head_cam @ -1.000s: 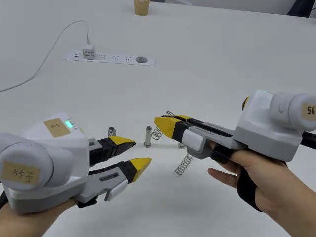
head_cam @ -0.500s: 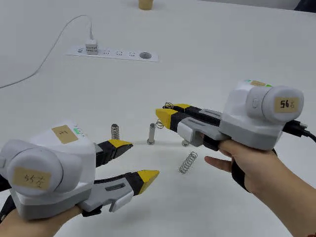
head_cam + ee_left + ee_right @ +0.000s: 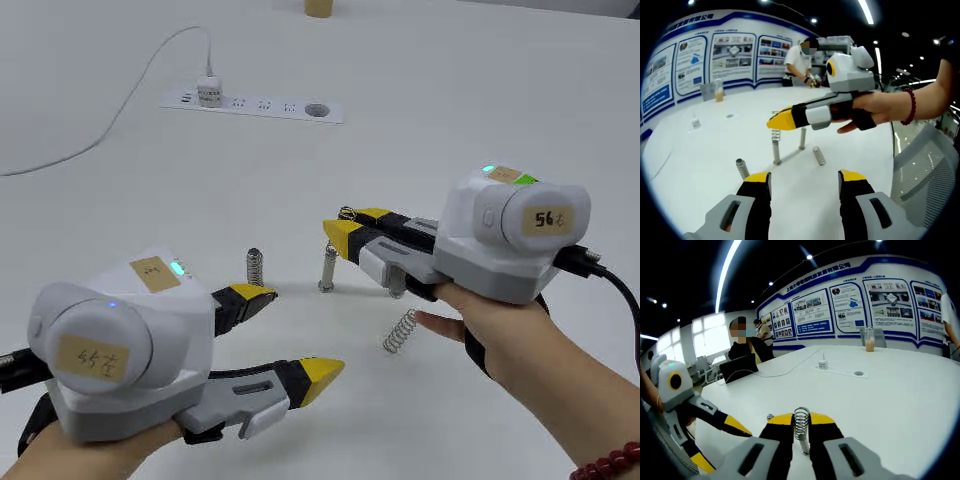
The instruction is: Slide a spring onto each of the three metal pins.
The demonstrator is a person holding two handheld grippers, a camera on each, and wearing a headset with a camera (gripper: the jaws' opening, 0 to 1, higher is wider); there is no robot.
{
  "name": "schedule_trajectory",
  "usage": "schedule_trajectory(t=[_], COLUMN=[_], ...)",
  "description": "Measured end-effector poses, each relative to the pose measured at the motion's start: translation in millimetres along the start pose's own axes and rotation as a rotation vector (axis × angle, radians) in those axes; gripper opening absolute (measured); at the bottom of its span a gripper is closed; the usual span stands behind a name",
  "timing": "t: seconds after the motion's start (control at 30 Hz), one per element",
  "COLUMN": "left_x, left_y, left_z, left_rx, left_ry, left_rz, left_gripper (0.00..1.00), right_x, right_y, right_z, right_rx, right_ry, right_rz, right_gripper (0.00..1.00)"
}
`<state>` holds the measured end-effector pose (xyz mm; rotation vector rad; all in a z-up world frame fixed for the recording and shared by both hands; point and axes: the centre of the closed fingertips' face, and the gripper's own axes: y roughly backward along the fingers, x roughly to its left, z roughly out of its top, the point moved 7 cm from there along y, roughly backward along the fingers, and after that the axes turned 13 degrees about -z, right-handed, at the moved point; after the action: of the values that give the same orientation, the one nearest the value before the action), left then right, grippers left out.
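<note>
The spring (image 3: 801,422) stands upright, pinched between the tips of your right gripper (image 3: 801,419), with a bare pin (image 3: 803,446) just below them. Your left gripper (image 3: 805,176) is spread wide, a loose spring (image 3: 817,155) lying ahead between its jaws and a spring-covered pin (image 3: 742,168) just beyond its left jaw.

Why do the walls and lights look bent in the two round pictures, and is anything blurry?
Left gripper view: the fisheye lens bows the wall posters and ceiling lights into curves. Right gripper view: same bending, the ceiling light strip glares white, yet the spring in the right tongs is sharp. Head view: straight lines, soft even light, faint shadows on the white table.
</note>
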<state>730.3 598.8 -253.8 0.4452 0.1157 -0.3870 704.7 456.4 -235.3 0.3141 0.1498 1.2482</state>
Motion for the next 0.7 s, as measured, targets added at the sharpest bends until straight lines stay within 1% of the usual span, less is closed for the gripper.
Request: schedule_trajectory(t=[0.17, 0.33, 0.47, 0.7], left_x=[0.5, 1.0, 0.7, 0.0], left_y=[1.1, 0.8, 0.5, 0.3], left_z=[1.2, 1.2, 1.2, 0.6], left_rx=[-0.006, -0.007, -0.010, -0.010], left_ry=[-0.004, -0.001, 0.003, 0.009], left_rz=[0.004, 0.008, 0.009, 0.007], left_gripper=[0.57, 0.59, 0.59, 0.60], right_x=[0.7, 2.0, 4.6, 4.6], right_y=[-3.2, -4.4, -2.2, -1.8], right_z=[-3.9, -3.2, -2.3, -7.3], right_rx=[0.013, 0.004, 0.000, 0.026], right_ry=[0.033, 0.065, 0.102, 0.151], right_rz=[-0.004, -0.005, -0.003, -0.025], right_gripper=[0.12, 0.12, 0.12, 0.12])
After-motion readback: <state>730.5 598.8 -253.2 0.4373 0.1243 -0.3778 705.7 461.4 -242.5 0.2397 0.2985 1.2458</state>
